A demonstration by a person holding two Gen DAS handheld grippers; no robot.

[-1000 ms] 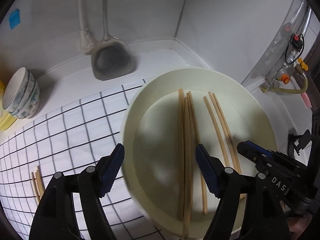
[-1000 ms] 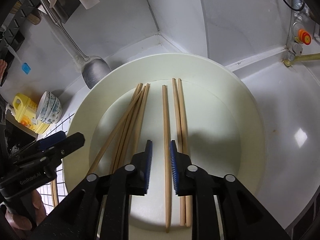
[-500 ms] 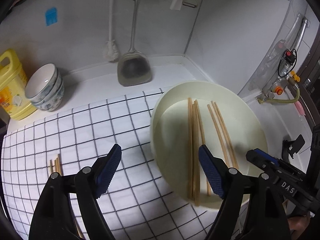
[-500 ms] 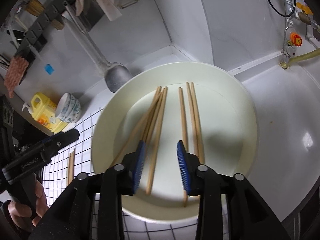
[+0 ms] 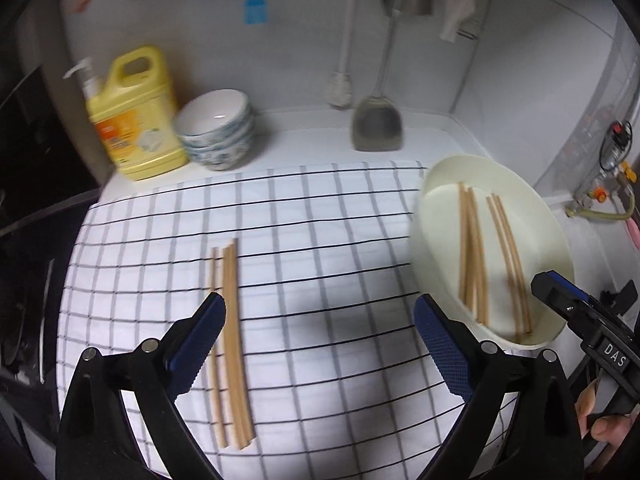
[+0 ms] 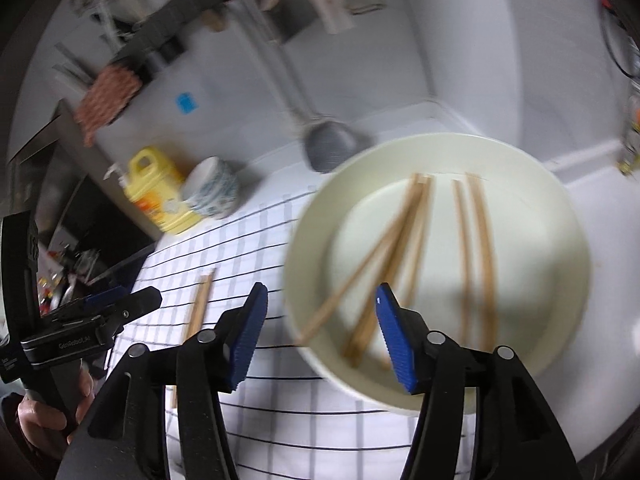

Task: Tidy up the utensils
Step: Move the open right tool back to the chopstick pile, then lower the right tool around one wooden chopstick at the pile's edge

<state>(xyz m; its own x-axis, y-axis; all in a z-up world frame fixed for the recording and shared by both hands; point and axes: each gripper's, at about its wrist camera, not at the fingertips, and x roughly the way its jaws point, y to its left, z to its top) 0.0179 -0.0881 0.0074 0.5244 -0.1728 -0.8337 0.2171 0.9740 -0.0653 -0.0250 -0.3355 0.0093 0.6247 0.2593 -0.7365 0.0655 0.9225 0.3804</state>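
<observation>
1. Wooden chopsticks are in two groups. Loose chopsticks [image 5: 476, 256] lie in the cream plate [image 5: 440, 176]. The sorted chopsticks [image 5: 229, 320] lie side by side on the checked cloth [image 5: 320, 220].
2. On the plate: one crossed cluster on the cloth side, and a straighter set [image 6: 474, 256] on the far side. All lie flat, ends roughly toward the cameras.
3. The plate sits at the cloth's right edge, as the left wrist view shows it. Whether its rim overlaps the cloth I can't tell; that area is blurred.
4. Left gripper [image 5: 318, 334]: jaws spread wide, have just been opening, nothing between them. It hovers over bare cloth; its left pad is just beside the sorted chopsticks, not gripping them.
5. Right gripper [image 6: 320, 336]: jaws apart, have just been opening, no pinch. It hangs over the plate's near rim; the right pad overlaps the crossed cluster in the picture, contact unclear.
6. Each gripper shows in the other's view, with the person's hand [image 6: 44, 412] on its handle.
7. Back of counter: yellow detergent jug [image 5: 134, 120], stack of bowls [image 5: 218, 132] just beside it, metal spatula [image 5: 376, 124] hanging against the wall.
8. Both views are motion-blurred, the right wrist view more.
</observation>
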